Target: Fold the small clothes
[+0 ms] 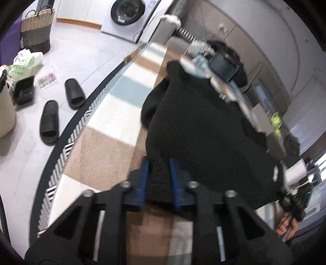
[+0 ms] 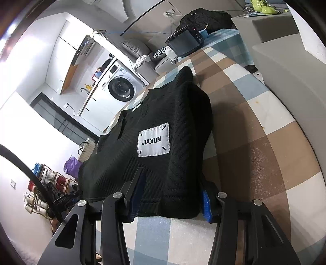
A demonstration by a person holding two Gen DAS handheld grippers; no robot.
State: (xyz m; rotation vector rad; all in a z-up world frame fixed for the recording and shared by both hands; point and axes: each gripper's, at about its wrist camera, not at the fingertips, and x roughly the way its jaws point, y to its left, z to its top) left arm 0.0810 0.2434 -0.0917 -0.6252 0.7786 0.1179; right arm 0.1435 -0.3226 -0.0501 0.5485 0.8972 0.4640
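A black knit sweater (image 1: 203, 126) with a white JIAXUN label (image 2: 153, 140) is held up above the checkered tablecloth (image 2: 254, 126). My left gripper (image 1: 160, 175) is shut on a bunched edge of the sweater between its blue pads. My right gripper (image 2: 173, 195) is shut on the sweater's ribbed hem, with the fabric filling the gap between the blue pads. The right gripper and the hand on it also show at the far right of the left wrist view (image 1: 293, 195). The sweater (image 2: 154, 146) hangs between both grippers.
A small screen device (image 2: 183, 43) and a dark clothes pile (image 2: 205, 17) sit at the table's far end. A grey box (image 2: 285, 55) stands on the right. Black slippers (image 1: 61, 114), a woven basket (image 1: 37, 30) and a washing machine (image 1: 128, 14) are on the floor side.
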